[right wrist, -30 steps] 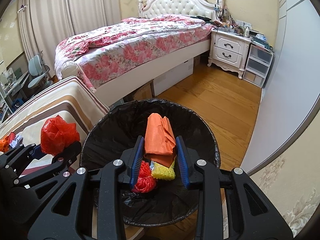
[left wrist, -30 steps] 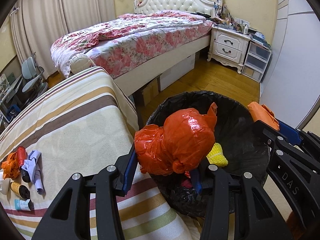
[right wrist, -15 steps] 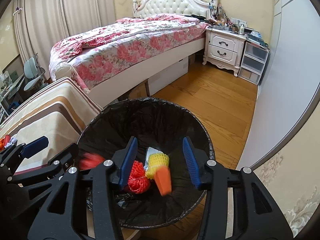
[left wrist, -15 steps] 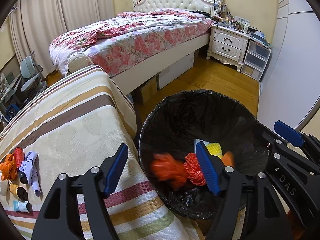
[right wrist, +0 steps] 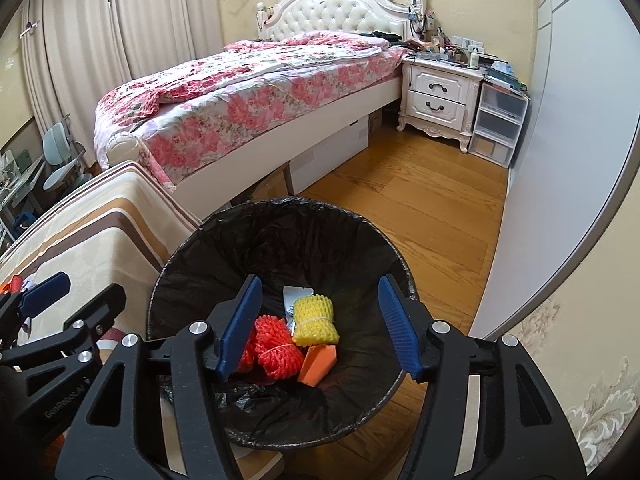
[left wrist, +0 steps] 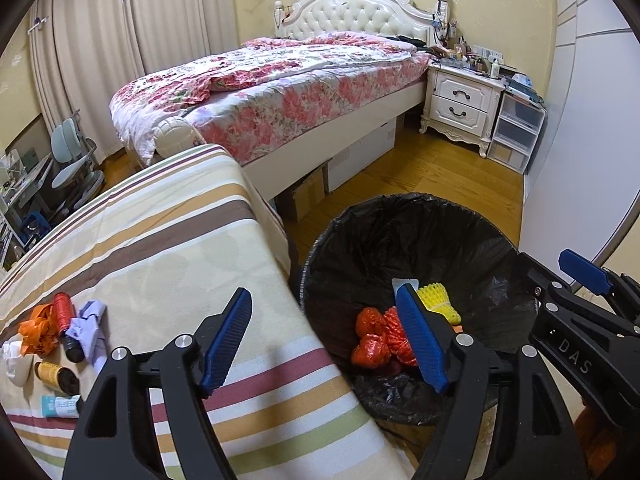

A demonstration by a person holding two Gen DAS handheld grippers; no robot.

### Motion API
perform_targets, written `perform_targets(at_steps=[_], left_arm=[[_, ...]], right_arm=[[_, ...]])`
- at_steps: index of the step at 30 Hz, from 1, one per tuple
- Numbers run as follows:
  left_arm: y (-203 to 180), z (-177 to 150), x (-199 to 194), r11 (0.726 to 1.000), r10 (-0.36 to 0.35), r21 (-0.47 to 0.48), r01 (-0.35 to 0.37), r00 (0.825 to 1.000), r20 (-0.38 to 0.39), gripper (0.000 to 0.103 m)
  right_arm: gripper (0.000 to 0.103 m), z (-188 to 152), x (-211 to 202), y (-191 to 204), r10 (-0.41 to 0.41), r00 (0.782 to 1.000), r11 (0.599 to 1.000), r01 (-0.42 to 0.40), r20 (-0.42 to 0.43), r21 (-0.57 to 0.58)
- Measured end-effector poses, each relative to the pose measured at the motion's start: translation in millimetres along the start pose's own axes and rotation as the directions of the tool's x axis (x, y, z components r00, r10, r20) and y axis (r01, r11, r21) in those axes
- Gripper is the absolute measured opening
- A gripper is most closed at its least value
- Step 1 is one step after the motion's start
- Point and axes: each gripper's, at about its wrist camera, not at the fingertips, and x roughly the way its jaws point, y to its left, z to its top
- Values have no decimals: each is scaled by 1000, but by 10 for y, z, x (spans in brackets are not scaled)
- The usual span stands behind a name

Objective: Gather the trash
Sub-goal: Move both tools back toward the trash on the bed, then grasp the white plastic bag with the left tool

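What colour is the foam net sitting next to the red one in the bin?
Yellow. The foam net shows best in the right wrist view, lying in the black-lined bin.

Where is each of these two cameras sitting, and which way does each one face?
Left wrist view: rides the left gripper, looking down across the striped table edge and black-lined bin; its opening jaws hold nothing; the right gripper shows.
Right wrist view: rides the right gripper, looking down into the bin; jaws opening, empty; the left gripper shows.
Shared: bin, table, bed.
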Motion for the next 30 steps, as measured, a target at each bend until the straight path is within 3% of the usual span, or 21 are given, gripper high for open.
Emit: perform_targets(at_steps=[16,23,30], left_arm=[[910,-346,-391,983,124,-136,-124,992,-8,73],[1468,-533,-601,955,203,-218,-203,979,-20,73],[2049,-774,-777,908,294,-298,-295,955,-49,74]], right_arm=[[61,-164,-143,813,134,990,985,-138,-42,-106],[61,-230,-230,1353,199,978,960,-207,-63,-186],[61,-269,-317,1860,247,966,931,-259,-77,-258]])
